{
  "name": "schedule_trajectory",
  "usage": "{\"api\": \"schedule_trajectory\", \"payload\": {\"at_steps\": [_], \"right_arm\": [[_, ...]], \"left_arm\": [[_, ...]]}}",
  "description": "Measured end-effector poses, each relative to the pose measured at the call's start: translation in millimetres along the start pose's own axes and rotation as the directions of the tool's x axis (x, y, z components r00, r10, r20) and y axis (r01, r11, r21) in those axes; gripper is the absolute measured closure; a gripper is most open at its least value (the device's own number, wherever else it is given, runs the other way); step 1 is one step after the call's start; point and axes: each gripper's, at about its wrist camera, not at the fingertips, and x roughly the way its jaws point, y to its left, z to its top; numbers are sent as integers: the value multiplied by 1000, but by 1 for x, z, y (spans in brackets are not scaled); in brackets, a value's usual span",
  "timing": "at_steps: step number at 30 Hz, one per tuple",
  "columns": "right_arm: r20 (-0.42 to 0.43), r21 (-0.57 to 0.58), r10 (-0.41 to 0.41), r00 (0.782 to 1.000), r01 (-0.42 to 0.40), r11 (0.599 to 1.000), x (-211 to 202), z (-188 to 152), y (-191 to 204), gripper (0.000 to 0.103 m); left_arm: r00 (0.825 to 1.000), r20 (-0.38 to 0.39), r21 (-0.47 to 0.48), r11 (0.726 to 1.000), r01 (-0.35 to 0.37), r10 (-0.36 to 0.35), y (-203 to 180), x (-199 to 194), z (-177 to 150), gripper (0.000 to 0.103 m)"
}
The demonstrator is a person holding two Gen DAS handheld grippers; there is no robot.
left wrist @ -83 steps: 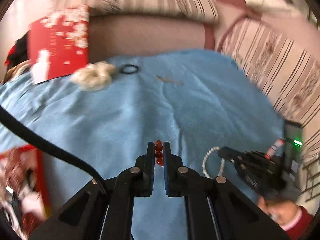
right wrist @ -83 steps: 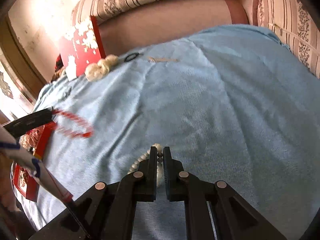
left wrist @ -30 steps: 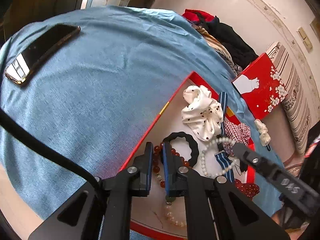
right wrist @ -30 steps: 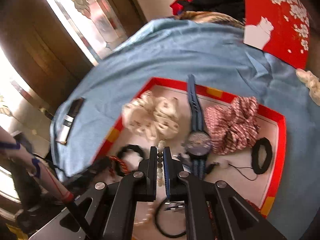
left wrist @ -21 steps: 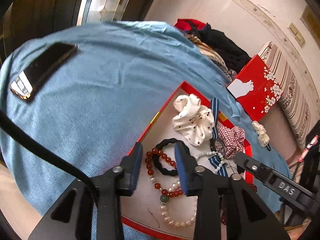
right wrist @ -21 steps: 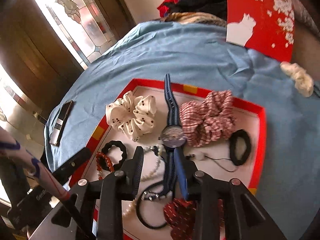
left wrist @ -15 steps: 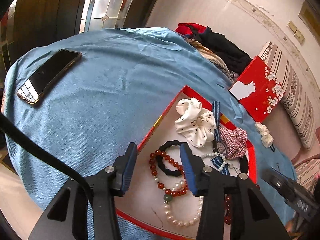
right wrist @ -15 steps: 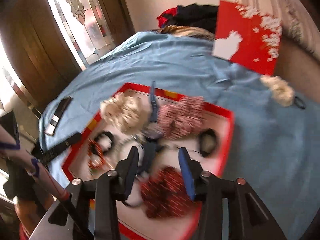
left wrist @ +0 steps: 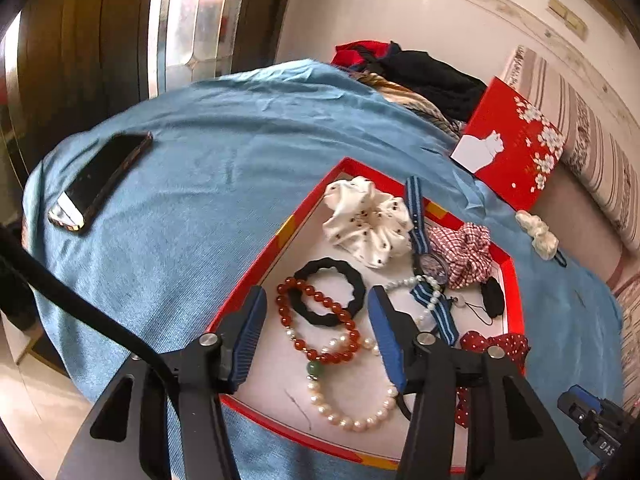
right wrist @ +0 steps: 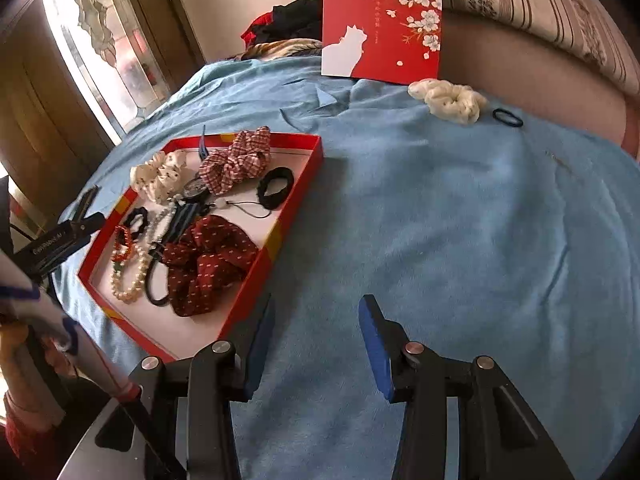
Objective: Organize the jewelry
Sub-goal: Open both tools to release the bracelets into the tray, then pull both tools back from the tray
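A red tray [left wrist: 256,268] [right wrist: 310,176] lies on the blue cloth and holds jewelry and hair ties. A red bead bracelet [left wrist: 316,322] [right wrist: 122,246] and a white pearl bracelet [left wrist: 352,410] [right wrist: 132,276] lie in it near a black hair tie [left wrist: 332,296]. My left gripper [left wrist: 316,304] is open and empty, above the red bracelet. My right gripper [right wrist: 316,322] is open and empty over bare cloth, right of the tray. A cream scrunchie [right wrist: 450,100] and a thin black band [right wrist: 507,117] lie on the cloth far from the tray.
The tray also holds a white dotted scrunchie [left wrist: 368,220], a checked scrunchie [right wrist: 236,164], a dark red scrunchie [right wrist: 208,262] and a striped-strap watch [left wrist: 430,264]. A phone [left wrist: 102,180] lies far left. A red box lid [right wrist: 380,28] leans against the sofa.
Both grippers carried bracelets from the cloth to the tray, opened and let them go there. The left lifted a little above the tray; the right swung away right over bare cloth.
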Motion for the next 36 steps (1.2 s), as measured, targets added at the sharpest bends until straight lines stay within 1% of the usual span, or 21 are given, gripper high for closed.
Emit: {"api": "schedule_trajectory", "payload": {"at_steps": [1,3,7,11,13,15,17,19,22,25,27,28,32,36], "right_arm": [[2,0,10,1000,-10,1000,0,-3,2,56],[6,-12,18,1000,-18,1000,0,-9,8,56],[12,-38,6,1000,-6,999,-4,-24,12,56],[24,-48,-43,999,45,998,-15,-45,5,55],[33,-39,-69,997,71,997,-24,-55,-3,55],[43,-24,-91,995,92,995,-33,-65,-10,53],[58,-13,-113,992,114,993,-44,-74,-18,52],[74,-15,-131,989,132,991,-53,-80,-23,52],[96,-10,-149,984,150,989,-63,-86,-31,51],[113,-5,-150,982,151,988,-71,-90,-37,50],[132,-13,-156,979,159,987,-77,-92,-37,50],[139,-18,-161,977,165,986,-79,-91,-36,48],[176,-44,-184,967,194,980,-88,-93,-32,45],[185,-72,-191,964,207,976,-90,-95,-26,45]], "left_arm": [[1000,14,22,1000,-12,12,-6,-3,-1,44],[999,33,59,998,-29,27,-15,-6,-3,41],[999,36,118,992,-42,38,-33,-6,-7,40],[999,34,149,988,-45,40,-46,-8,-14,40],[998,49,166,985,-54,46,-52,-13,-19,40],[996,74,202,977,-68,54,-62,-23,-27,40],[995,81,229,971,-72,54,-71,-32,-35,40],[996,67,249,966,-71,56,-79,-45,-50,36],[998,41,272,960,-64,55,-90,-60,-70,33],[996,35,277,956,-94,87,-99,-75,-84,32],[995,40,271,958,-95,87,-103,-85,-89,26],[995,46,272,957,-97,88,-105,-89,-90,24],[993,77,299,948,-106,86,-115,-106,-99,23],[995,75,292,952,-90,70,-116,-115,-101,23]]}}
